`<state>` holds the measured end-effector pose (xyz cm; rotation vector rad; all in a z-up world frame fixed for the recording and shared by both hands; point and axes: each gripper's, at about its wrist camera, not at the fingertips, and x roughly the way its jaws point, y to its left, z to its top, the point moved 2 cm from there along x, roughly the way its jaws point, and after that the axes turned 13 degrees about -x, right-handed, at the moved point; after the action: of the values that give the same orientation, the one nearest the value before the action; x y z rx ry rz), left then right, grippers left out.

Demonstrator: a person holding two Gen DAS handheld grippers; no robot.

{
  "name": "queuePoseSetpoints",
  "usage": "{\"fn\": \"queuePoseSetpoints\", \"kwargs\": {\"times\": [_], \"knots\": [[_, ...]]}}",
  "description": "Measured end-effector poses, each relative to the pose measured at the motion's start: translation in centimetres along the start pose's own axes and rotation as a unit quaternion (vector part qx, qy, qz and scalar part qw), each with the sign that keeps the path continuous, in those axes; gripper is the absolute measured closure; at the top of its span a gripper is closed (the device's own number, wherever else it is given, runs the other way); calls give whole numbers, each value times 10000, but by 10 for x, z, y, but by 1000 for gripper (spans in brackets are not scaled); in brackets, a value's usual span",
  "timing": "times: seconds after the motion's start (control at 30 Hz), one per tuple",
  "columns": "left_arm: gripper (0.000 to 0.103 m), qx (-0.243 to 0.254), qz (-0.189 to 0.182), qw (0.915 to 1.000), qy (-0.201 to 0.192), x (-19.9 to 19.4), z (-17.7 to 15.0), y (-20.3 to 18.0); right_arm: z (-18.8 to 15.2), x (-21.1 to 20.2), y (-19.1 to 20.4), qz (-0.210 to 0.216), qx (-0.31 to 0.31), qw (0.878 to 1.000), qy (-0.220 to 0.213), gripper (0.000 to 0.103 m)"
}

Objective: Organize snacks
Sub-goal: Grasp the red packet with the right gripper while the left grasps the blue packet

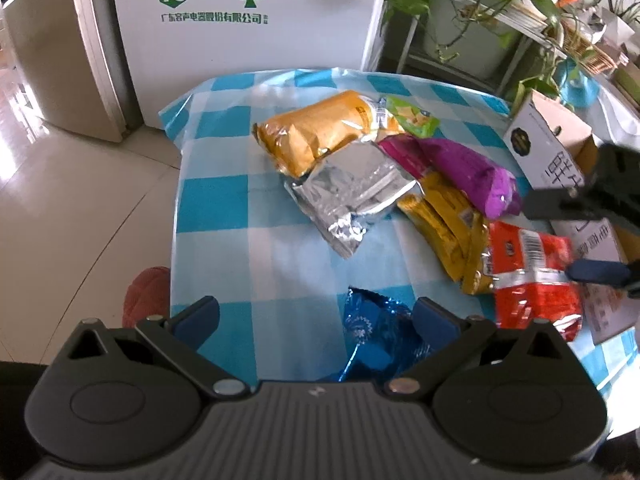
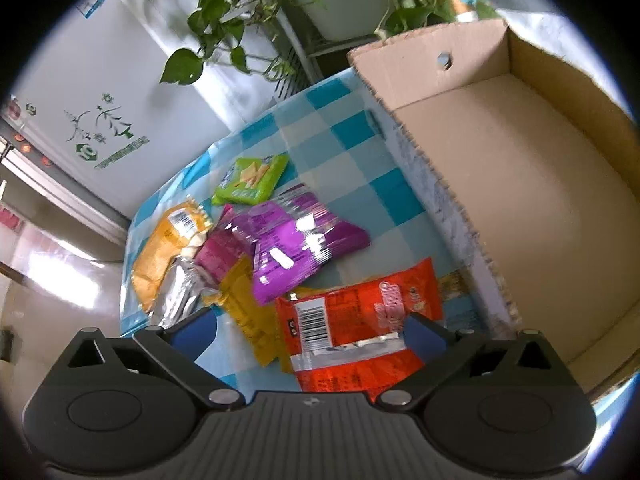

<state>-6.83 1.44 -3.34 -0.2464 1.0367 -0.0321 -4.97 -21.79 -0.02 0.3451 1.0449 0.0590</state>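
Note:
Several snack packets lie on a blue-and-white checked table [image 1: 240, 208]: orange [image 1: 320, 132], silver [image 1: 352, 196], purple [image 1: 476, 172], green [image 1: 412, 116], yellow [image 1: 448, 224], red [image 1: 532, 276]. My left gripper [image 1: 316, 320] is open over the near edge, with a blue foil packet [image 1: 372, 332] between its fingers, close to the right one. My right gripper [image 2: 312, 334] stands wide open around the red packet [image 2: 352, 320], which lies flat with its barcode up. One of its fingers [image 1: 596, 272] shows at the red packet's right end. An open cardboard box [image 2: 520, 200] stands to the right.
A white appliance with green tree print [image 1: 240, 20] stands behind the table. Potted vines on a metal rack [image 1: 480, 0] hang at the back right. A red round stool [image 1: 144, 296] sits on the tiled floor to the left. The box [image 1: 548, 136] holds nothing visible.

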Motion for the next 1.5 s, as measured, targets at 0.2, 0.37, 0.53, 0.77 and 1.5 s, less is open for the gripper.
{"fn": "queuePoseSetpoints", "kwargs": {"times": [0.2,0.37,0.53,0.77,1.5], "knots": [[1,-68,-89,9999,-100,-17,-6,12,-7,5,12,867,-9,9955,371,0],[1,160,-155,9996,-195,-28,-16,15,-10,-2,26,1176,-389,9912,467,0],[1,508,-327,9977,-308,-34,-24,6,-12,-12,20,682,-470,9956,438,0],[1,1163,-429,9919,-266,-29,-36,-14,-18,-1,12,52,-538,9959,725,0],[0,1228,-67,9923,137,23,-40,-16,-23,38,29,-469,-797,9905,1015,0]]}}
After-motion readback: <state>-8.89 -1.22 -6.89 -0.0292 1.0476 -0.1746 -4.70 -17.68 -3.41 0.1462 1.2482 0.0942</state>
